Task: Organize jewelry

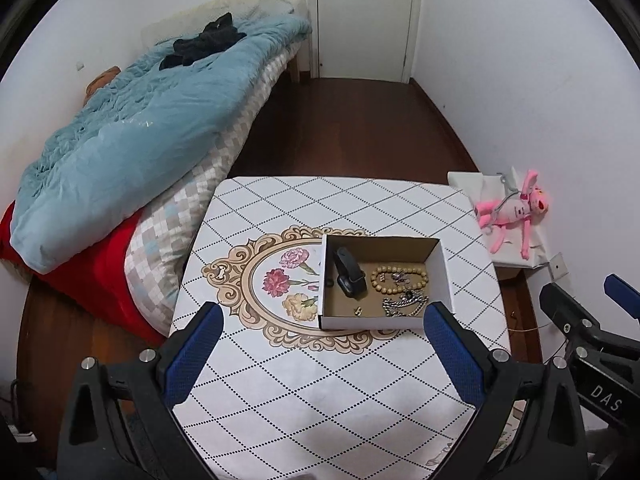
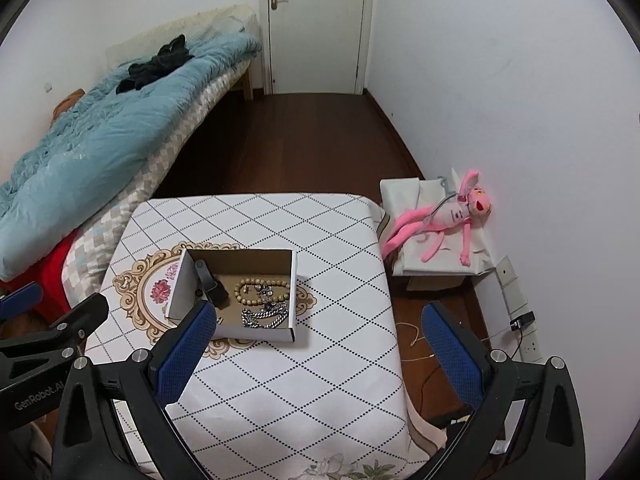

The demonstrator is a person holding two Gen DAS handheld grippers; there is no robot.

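Note:
A shallow white cardboard box (image 1: 447, 276) (image 2: 176, 288) with a brown inside sits on the small table with the diamond-patterned cloth (image 1: 304, 384) (image 2: 328, 360). In it lie a black wristband watch (image 1: 349, 273) (image 2: 210, 282), a tan bead bracelet (image 1: 399, 278) (image 2: 260, 292), a silver chain (image 1: 404, 305) (image 2: 266, 318) and small pieces. My left gripper (image 1: 323, 316) hovers open above the table's near side, just short of the box. My right gripper (image 2: 320, 318) is open too, right of the box, its left finger (image 2: 188, 352) overlapping the box's near corner.
A bed with a blue quilt (image 1: 132, 136) (image 2: 100, 148) runs along the left. A pink plush toy (image 1: 516, 208) (image 2: 444, 216) lies on a white box by the right wall. Wooden floor and a shut white door (image 1: 366, 16) are beyond. Cables and a power strip (image 2: 520, 320) lie right of the table.

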